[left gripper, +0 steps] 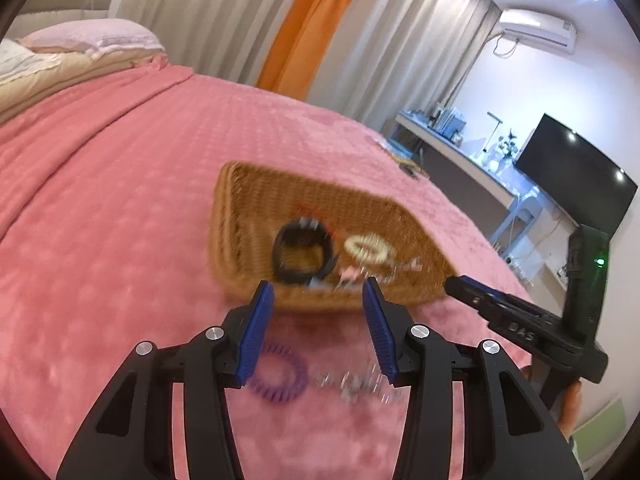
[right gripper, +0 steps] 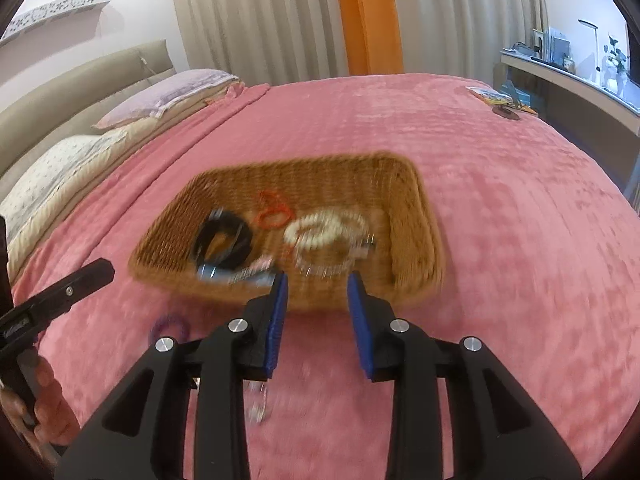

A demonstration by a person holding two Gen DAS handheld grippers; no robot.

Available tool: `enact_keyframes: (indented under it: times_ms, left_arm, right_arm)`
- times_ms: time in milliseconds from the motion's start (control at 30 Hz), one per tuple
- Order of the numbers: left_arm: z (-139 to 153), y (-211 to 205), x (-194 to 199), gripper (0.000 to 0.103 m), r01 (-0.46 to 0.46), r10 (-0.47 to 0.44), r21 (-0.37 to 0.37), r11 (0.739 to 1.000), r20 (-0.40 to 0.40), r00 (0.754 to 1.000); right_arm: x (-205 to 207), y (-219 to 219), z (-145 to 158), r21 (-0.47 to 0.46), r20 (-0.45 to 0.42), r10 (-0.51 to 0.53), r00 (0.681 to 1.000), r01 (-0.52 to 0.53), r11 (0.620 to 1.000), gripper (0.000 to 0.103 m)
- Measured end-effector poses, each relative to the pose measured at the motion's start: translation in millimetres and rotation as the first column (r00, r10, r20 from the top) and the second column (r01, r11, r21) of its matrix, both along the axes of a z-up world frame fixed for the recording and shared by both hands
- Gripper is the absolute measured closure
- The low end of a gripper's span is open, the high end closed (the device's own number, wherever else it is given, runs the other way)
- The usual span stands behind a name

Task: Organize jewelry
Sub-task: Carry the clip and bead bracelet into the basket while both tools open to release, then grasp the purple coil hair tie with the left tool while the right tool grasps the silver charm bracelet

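A wicker basket [left gripper: 256, 200] [right gripper: 412, 240] sits on the pink bedspread. It holds a black band [left gripper: 302, 256] [right gripper: 222, 246], a cream bead bracelet [left gripper: 366, 249] [right gripper: 326, 226], a red cord [right gripper: 274, 210] and a clear bead bracelet [right gripper: 324, 262]. On the bedspread in front of the basket lie a purple coil hair tie [left gripper: 278, 374] [right gripper: 170, 328] and a silvery crystal bracelet [left gripper: 356, 382] [right gripper: 260, 402]. My left gripper [left gripper: 320, 320] is open and empty above those two. My right gripper [right gripper: 318, 320] is open and empty near the basket's front wall; it also shows in the left wrist view [left gripper: 472, 292].
The pink bedspread [right gripper: 500, 220] covers a wide bed, with pillows [right gripper: 168, 96] at the head. A booklet and a dark object [right gripper: 502, 102] lie at the far corner. A desk [left gripper: 460, 152] and a dark screen [left gripper: 576, 176] stand beyond the bed.
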State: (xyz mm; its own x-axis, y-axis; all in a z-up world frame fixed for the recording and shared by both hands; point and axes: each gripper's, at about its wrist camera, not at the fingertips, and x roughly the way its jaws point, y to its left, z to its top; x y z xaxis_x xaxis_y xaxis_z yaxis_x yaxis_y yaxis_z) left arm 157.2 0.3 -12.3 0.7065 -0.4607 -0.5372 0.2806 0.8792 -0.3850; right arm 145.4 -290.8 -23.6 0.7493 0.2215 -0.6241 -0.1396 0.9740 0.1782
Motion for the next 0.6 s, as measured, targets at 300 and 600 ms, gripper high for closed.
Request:
enact_keyframes:
  times_ms: [300, 600]
  left_arm:
    - [-16.3, 13.7, -23.5, 0.059, -0.022, 0.024, 0.053, 0.998, -0.046, 0.999]
    - [-44.8, 11.5, 0.5, 0.057, -0.060, 0.073, 0.105, 0.993, -0.130, 0.989]
  right_arm:
    - [-32.1, 25.6, -25.2, -0.031, -0.066, 0.049, 0.997, -0.051, 0.998, 0.069]
    - [-39.9, 52.5, -47.5, -0.120, -0.102, 0.081, 0.991, -0.093, 0.988, 0.051]
